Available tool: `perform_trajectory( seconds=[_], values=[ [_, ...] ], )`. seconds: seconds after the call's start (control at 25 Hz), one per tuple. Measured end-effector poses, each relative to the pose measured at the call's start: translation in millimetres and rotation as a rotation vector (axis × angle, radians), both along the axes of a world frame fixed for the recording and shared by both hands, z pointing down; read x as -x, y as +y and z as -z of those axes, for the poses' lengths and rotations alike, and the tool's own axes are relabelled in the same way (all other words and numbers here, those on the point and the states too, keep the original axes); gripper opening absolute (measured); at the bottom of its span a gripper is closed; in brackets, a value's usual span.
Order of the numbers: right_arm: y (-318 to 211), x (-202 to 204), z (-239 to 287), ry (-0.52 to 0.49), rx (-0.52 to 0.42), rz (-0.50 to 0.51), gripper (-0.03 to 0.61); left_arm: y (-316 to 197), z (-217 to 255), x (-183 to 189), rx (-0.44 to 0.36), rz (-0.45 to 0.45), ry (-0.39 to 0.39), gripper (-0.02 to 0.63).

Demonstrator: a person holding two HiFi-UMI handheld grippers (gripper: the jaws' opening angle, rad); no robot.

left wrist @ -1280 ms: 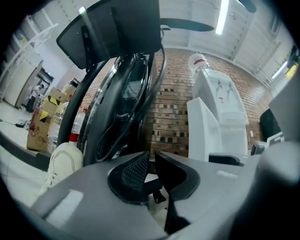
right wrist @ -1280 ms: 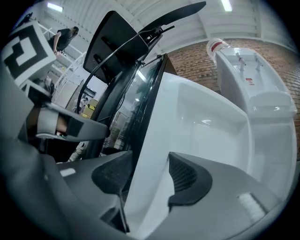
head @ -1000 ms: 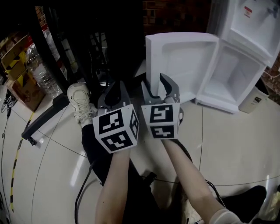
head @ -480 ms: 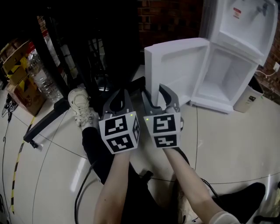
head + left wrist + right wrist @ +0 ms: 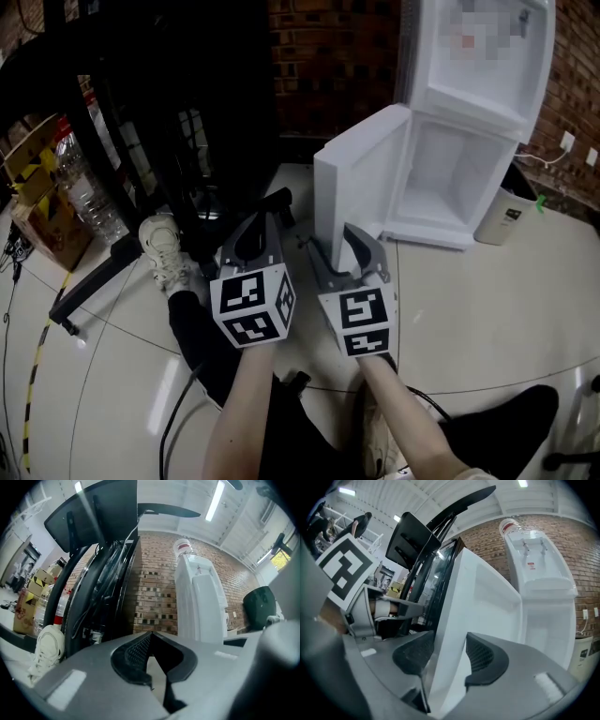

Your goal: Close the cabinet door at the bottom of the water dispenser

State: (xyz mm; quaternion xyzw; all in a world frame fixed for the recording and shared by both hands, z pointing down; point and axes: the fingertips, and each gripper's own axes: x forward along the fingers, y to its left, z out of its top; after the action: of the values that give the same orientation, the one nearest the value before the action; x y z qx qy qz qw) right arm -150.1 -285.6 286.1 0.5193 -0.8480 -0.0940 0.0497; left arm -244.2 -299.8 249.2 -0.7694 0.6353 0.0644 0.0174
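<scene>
The white water dispenser (image 5: 478,66) stands at the upper right, its bottom cabinet (image 5: 459,178) open and empty. The white cabinet door (image 5: 361,178) stands swung out to the left, roughly at a right angle to the cabinet front. My right gripper (image 5: 335,242) is shut on the door's free edge, and in the right gripper view the door (image 5: 487,597) runs between the two pads of my right gripper (image 5: 450,644). My left gripper (image 5: 265,217) hovers just left of it, shut and empty. In the left gripper view my left gripper (image 5: 150,633) has its pads together, and the dispenser (image 5: 197,597) stands beyond.
A black metal frame (image 5: 187,112) stands at the left, with water bottles (image 5: 89,159) and a cardboard box (image 5: 42,187) beside it. A white shoe (image 5: 164,234) rests on the floor by the frame. A small white bin (image 5: 502,220) stands right of the dispenser. Cables cross the floor.
Both grippers have moved forward toward the dispenser. The door, held in the right gripper, has swung from wide open toward the cabinet.
</scene>
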Motion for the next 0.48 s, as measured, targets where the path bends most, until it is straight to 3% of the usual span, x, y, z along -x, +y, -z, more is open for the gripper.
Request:
perform_trajectory(
  seconds=[0.2, 0.36, 0.48],
  values=[
    [17.9, -18.9, -1.9, 0.013, -0.019, -0.04, 0.215, 10.4, -8.9, -41.2, 0.006, -0.094, 0.045, 0.007],
    [35.5, -44.9, -0.6, 0.02, -0.022, -0.071, 0.215, 19.5, -17.6, -84.4, 0.018, -0.191, -0.011, 0.006],
    [45.8, -68.1, 0.1, 0.02, -0.012, -0.097, 0.215, 25.3, -10.2, -101.4, 0.003, -0.213, 0.005, 0.006]
  ],
)
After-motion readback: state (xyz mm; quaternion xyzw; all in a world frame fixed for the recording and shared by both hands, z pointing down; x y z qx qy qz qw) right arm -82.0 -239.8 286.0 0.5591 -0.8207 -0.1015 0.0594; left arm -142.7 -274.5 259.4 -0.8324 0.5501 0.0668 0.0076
